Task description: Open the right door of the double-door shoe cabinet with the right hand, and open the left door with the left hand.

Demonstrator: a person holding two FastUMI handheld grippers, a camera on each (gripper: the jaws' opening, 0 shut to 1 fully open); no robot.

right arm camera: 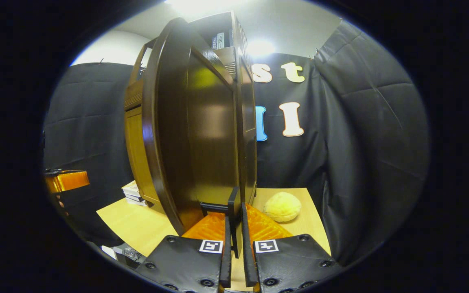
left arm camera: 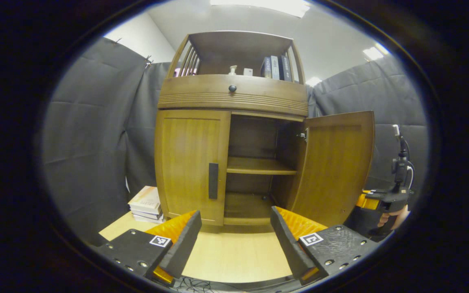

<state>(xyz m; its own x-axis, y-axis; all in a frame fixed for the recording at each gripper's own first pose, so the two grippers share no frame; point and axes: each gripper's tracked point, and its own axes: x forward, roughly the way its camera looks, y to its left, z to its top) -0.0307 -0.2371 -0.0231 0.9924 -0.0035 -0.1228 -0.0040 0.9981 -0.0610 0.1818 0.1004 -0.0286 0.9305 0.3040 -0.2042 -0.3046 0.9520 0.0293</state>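
We have the right door (left arm camera: 336,167) swung wide, the right gripper (right arm camera: 234,240) apparently pinched on its handle (right arm camera: 233,211) (edge-on, hard to confirm). Next our spread, empty left gripper (left arm camera: 234,240) must reach the closed left door (left arm camera: 191,162) and its handle (left arm camera: 213,180).

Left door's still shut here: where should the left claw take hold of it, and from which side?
Grip the dark vertical handle at the left door's inner edge, coming straight from the front. It stands upright, so the open left claw should straddle it sideways.
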